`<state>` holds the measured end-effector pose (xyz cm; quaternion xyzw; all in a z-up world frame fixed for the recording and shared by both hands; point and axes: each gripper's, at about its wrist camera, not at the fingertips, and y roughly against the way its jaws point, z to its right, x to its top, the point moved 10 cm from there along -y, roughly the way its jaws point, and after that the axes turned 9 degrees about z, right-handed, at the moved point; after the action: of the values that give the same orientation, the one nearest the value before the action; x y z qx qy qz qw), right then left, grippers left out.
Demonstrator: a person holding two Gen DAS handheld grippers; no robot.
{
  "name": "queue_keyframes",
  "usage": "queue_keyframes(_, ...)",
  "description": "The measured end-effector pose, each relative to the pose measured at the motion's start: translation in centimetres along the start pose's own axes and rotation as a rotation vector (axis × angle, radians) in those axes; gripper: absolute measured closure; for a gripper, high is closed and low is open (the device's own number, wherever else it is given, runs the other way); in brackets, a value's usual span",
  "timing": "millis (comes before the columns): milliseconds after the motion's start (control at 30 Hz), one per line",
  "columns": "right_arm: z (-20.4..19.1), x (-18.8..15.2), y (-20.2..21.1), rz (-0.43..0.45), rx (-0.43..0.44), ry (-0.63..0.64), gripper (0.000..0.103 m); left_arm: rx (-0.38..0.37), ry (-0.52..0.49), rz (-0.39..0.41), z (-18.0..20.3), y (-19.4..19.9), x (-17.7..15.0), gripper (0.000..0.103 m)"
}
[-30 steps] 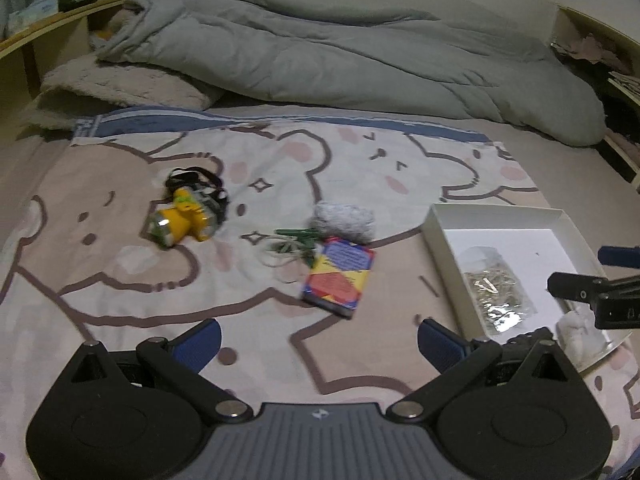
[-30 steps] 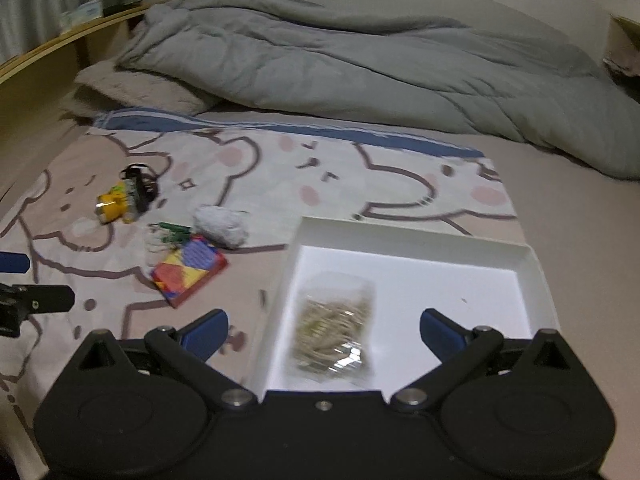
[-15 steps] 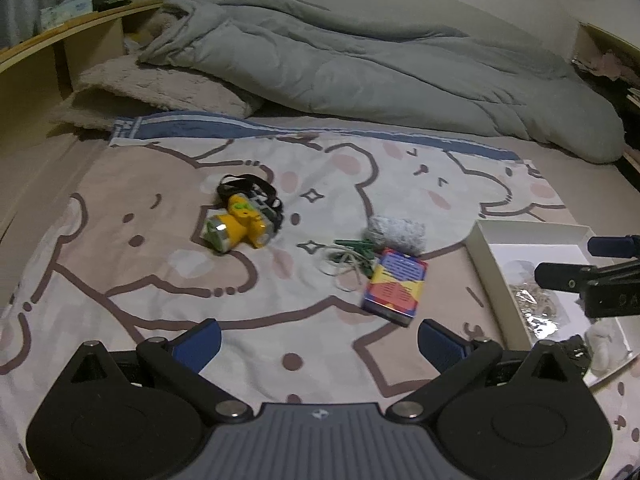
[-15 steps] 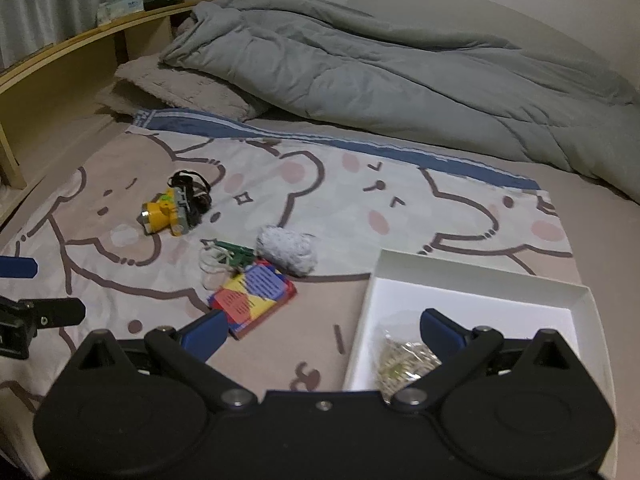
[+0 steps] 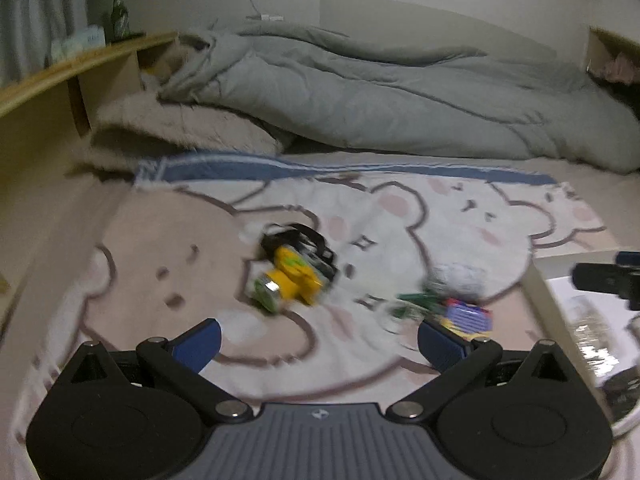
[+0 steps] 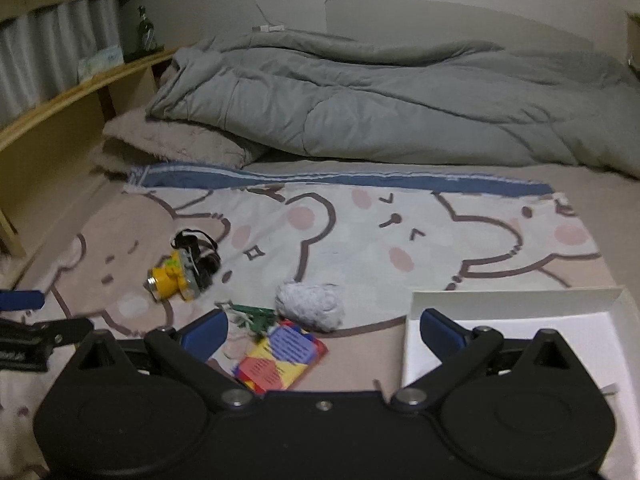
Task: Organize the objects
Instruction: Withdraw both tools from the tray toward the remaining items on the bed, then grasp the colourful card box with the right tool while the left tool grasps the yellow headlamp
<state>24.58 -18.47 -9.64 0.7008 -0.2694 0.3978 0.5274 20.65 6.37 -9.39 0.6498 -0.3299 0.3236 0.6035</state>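
left claw: the left claw (image 5: 318,340) is spread wide with nothing between the blue pads, hanging low over the bear blanket (image 5: 400,216).
right claw: the right claw (image 6: 322,332) is spread just as wide and also empty; its right pad sits over the corner of the white box (image 6: 516,304).
headlamp: the yellow headlamp (image 5: 292,276) is a bit above centre in the left view, pretty much dead ahead of the left claw and slightly left of its midline. In the right view it's off in the middle left (image 6: 180,274), well apart from that claw.
long axis: the headlamp body runs diagonal, lens end toward lower left, black strap bunched at upper right. The left view is motion-blurred, so I can't tell the exact tilt.
small pile: the colourful card pack (image 6: 280,356), green clips (image 6: 254,316) and grey fuzzy ball (image 6: 310,306) are clumped bottom centre of the right view, just in front of the right claw. In the left view they're off by the right pad.
nearer claw: my guess is left takes the headlamp and right takes the card pile, since each has its thing straight ahead.
box: lower right in both views, so anything grabbed has to travel right.
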Motion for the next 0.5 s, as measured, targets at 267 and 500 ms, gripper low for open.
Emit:
queue_keyframes(267, -0.2, -1.3, -2.3, -0.057, -0.01, -0.029, 0.0, -0.156, -0.187, -0.005, -0.3, -3.7, 0.9, 0.008)
queue_keyframes(500, 1.0, -2.5, -3.8, -0.098, 0.011, -0.129, 0.0, -0.191, -0.248, -0.074, -1.6, -8.7, -0.6, 0.034)
